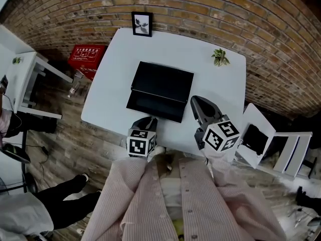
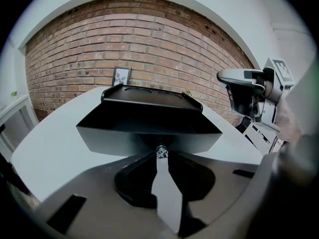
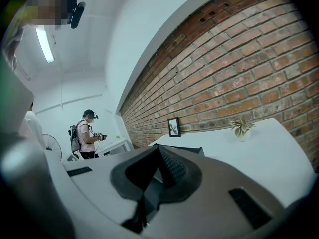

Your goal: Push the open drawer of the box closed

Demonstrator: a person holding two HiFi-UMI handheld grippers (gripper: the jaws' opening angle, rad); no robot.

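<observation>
Box (image 1: 161, 84) centred on table (image 1: 115, 74); picture frame (image 1: 142, 24) behind it, plant (image 1: 219, 57) right.

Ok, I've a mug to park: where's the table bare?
Bare: the table left of the black box, and the stretch between box and plant. Crowded: the near edge, left gripper on the knob of the open drawer, right gripper beside it.

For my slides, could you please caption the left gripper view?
Left hand-held gripper pinching the small metal knob of the open black drawer.
</observation>
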